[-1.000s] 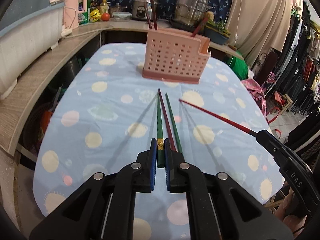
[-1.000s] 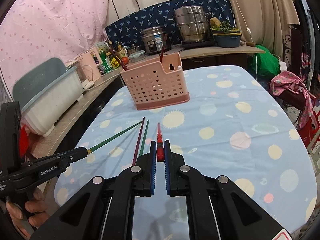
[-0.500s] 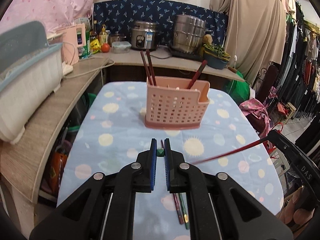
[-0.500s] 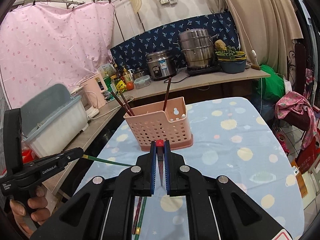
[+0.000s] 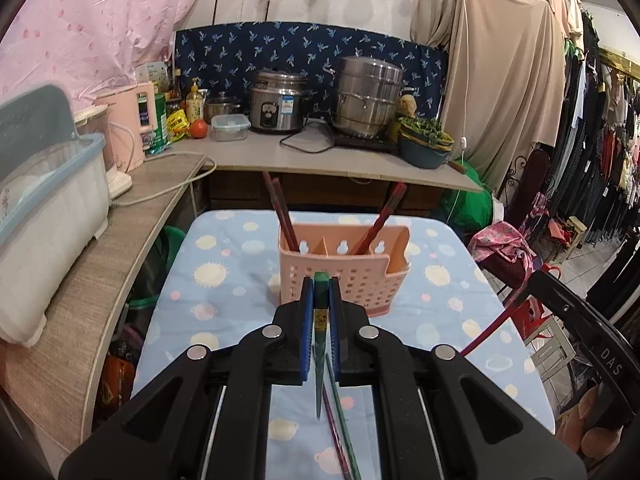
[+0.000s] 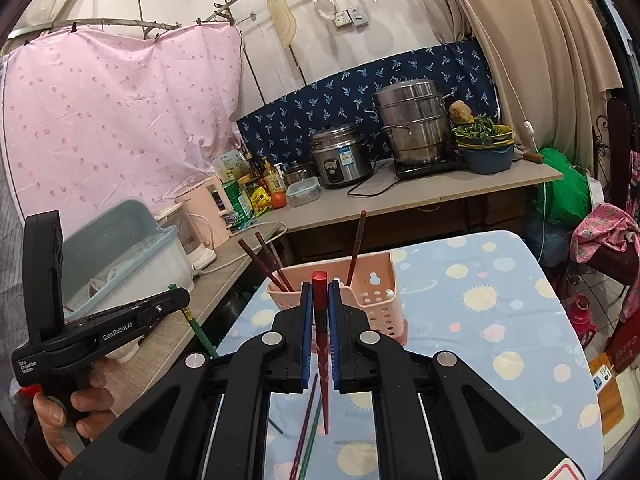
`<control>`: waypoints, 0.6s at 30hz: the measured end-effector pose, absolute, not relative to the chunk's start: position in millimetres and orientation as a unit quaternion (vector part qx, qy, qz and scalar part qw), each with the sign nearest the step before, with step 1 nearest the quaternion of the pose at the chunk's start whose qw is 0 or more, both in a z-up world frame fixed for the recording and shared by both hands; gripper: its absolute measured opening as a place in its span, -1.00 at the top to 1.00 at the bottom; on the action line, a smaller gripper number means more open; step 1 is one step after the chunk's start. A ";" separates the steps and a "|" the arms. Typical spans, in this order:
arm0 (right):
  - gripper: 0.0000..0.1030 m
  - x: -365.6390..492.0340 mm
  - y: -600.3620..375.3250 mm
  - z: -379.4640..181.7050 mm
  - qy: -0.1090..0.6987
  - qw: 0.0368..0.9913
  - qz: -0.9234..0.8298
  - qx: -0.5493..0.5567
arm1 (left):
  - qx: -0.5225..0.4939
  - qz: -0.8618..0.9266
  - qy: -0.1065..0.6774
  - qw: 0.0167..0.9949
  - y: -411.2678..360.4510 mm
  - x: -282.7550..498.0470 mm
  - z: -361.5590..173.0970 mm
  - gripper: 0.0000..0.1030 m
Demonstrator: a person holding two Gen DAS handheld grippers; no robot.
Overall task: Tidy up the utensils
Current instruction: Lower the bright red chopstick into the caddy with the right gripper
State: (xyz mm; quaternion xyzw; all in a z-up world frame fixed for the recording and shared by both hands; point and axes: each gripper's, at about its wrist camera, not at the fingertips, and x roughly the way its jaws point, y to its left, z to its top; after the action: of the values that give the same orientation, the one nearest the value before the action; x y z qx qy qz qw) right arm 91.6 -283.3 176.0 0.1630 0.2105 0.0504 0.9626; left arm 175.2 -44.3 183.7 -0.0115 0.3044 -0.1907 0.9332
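Note:
My left gripper (image 5: 320, 286) is shut on a green chopstick (image 5: 319, 344), held with its tip hanging down above the table. My right gripper (image 6: 319, 288) is shut on a red chopstick (image 6: 322, 360), also tip down. A pink perforated utensil holder (image 5: 348, 276) stands on the blue dotted tablecloth (image 5: 224, 280) ahead of both grippers; it holds three dark red chopsticks (image 5: 280, 216). Two more chopsticks, one maroon and one green (image 6: 306, 428), lie on the cloth below the grippers. The left gripper also shows in the right wrist view (image 6: 176, 300).
A wooden counter (image 5: 344, 160) behind the table carries a rice cooker (image 5: 278, 106), a steel steamer pot (image 5: 368, 98), bottles and a bowl of greens. A grey-lidded dish box (image 5: 44, 184) stands on the left counter. Clothes hang at the right.
Both grippers lifted their chopsticks off the cloth and tilted up, so each chopstick now hangs tip down. Both moved closer to the pink holder.

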 end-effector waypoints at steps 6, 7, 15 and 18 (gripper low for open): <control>0.87 112.6 -292.5 202.5 0.184 0.967 0.057 0.169 | -0.016 -0.195 0.278 0.940 -50.2 191.3 217.2 0.86; 0.87 117.0 -294.2 207.9 0.179 0.968 0.056 0.168 | -0.017 -0.194 0.271 0.943 -51.6 194.5 224.4 0.86; 0.86 155.1 -309.0 248.3 0.128 0.974 0.050 0.181 | -0.034 -0.195 0.216 0.956 -63.6 218.0 271.1 0.86; 0.86 168.6 -313.6 262.5 0.107 0.975 0.048 0.189 | -0.037 -0.188 0.195 0.962 -68.9 229.4 286.3 0.86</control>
State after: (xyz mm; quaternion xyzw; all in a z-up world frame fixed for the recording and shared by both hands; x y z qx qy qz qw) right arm 168.6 -313.6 262.5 0.1894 0.1067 0.0477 0.9749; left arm 229.4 -68.9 286.3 -0.0366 0.1949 -0.1878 0.9620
